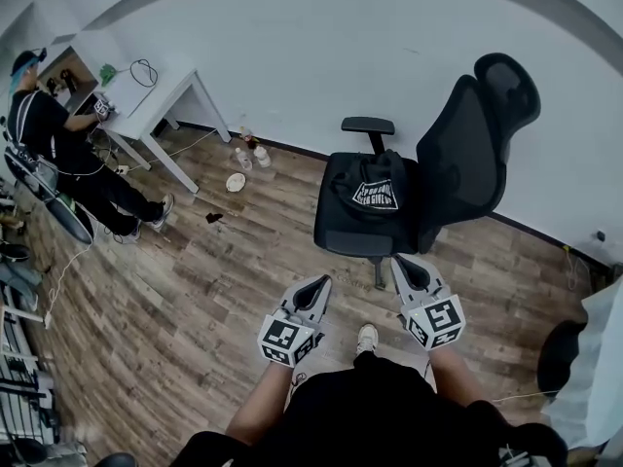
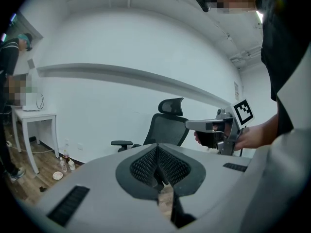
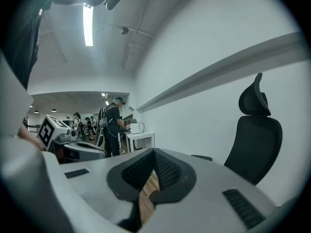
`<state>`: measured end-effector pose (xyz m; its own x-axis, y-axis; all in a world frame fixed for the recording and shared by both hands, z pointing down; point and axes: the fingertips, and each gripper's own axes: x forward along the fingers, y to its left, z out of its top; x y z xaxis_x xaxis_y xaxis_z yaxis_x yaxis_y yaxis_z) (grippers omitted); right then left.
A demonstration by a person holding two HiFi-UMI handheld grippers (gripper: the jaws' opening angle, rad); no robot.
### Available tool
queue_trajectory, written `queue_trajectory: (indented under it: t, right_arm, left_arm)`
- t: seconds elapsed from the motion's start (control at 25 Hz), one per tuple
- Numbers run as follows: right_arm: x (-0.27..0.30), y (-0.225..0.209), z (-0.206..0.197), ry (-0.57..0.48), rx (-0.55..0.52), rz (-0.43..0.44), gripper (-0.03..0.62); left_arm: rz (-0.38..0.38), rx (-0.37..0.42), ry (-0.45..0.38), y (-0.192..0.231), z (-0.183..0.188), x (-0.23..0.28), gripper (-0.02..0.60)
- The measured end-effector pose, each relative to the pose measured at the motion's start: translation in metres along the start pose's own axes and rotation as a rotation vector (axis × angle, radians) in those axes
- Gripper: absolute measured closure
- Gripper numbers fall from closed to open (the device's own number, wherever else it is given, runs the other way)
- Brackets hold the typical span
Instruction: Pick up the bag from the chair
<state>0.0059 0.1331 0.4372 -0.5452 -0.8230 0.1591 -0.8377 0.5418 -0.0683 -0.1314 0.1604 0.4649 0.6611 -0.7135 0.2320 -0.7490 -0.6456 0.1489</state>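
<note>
A black bag (image 1: 374,202) with a white printed logo lies on the seat of a black mesh office chair (image 1: 465,154) by the white wall. My left gripper (image 1: 320,284) is shut and empty, just short of the chair's front left. Shut and empty too, my right gripper (image 1: 405,264) points at the front edge of the seat. In the left gripper view the chair (image 2: 165,125) stands ahead and the right gripper (image 2: 190,125) shows at the right, held by a hand. In the right gripper view the chair's back (image 3: 255,140) rises at the right; the bag is hidden.
A white desk (image 1: 146,95) stands at the far left with a person in black (image 1: 58,144) at it. Small bottles (image 1: 251,152) and a bowl (image 1: 235,182) sit on the wooden floor by the wall. A dark round object (image 1: 560,353) lies at the right.
</note>
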Motion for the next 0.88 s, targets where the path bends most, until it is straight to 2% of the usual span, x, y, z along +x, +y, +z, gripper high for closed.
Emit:
queue_trajectory:
  t: [0.2, 0.4, 0.64, 0.88]
  right_arm:
    - [0.014, -0.035, 0.005, 0.008, -0.069, -0.009, 0.574]
    - [0.020, -0.079, -0.003, 0.037, -0.057, -0.043, 0.574]
    - [0.036, -0.103, -0.008, 0.051, -0.041, -0.039, 0.574]
    - [0.058, -0.106, -0.010, 0.067, -0.036, -0.015, 0.574]
  left_arm:
    - [-0.040, 0.014, 0.043, 0.000, 0.000, 0.047, 0.558]
    - [-0.116, 0.026, 0.031, -0.012, 0.010, 0.085, 0.558]
    - [-0.052, 0.011, 0.017, 0.014, 0.022, 0.099, 0.558]
    - [-0.037, 0.007, 0.009, 0.035, 0.030, 0.108, 0.558]
